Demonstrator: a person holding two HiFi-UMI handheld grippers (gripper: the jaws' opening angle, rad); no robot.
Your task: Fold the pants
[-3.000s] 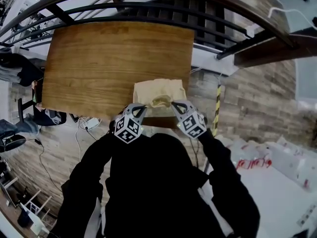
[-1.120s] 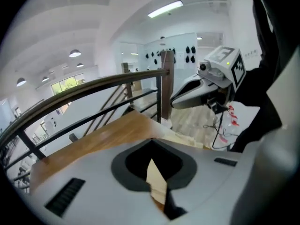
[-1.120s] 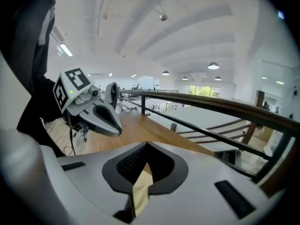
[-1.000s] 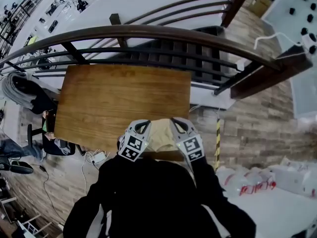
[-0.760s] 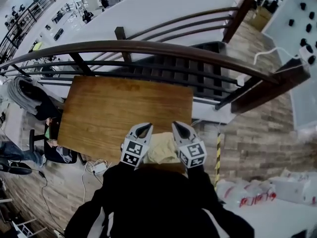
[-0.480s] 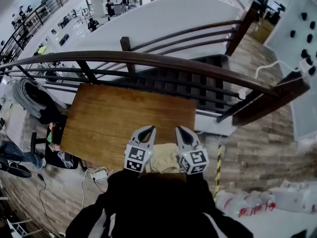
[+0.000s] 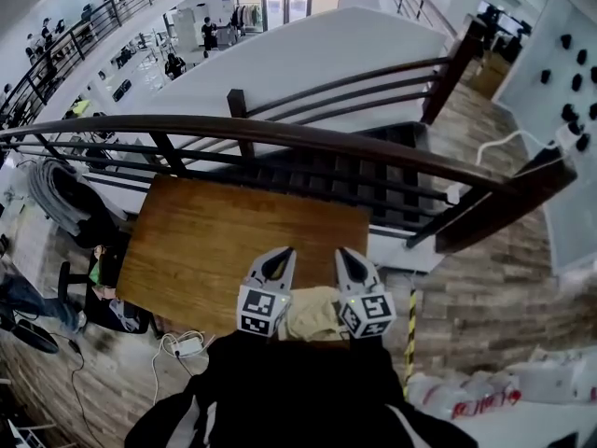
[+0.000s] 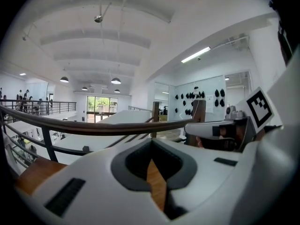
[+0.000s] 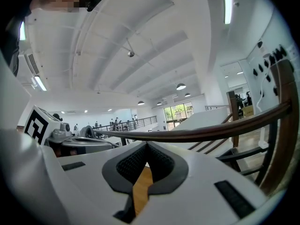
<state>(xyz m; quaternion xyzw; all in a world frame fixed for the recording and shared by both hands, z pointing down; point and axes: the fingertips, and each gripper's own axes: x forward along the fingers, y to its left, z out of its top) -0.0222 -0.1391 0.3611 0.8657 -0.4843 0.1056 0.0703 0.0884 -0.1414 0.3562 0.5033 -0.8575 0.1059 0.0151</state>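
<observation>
1. Pants (image 7: 312, 313), folded into a beige bundle, lie between the left hand-held gripper (image 7: 279, 261) and the right hand-held gripper (image 7: 348, 261), back by their marker cubes.
2. Both pairs of jaws are pressed together and pinch nothing; only wood shows through each slit.
3. Under the two tips and ahead of them spreads the wooden worktop (image 7: 215, 241), with the bundle on its near edge.
4. Beyond its far edge curves a dark railing (image 7: 280, 131).
</observation>
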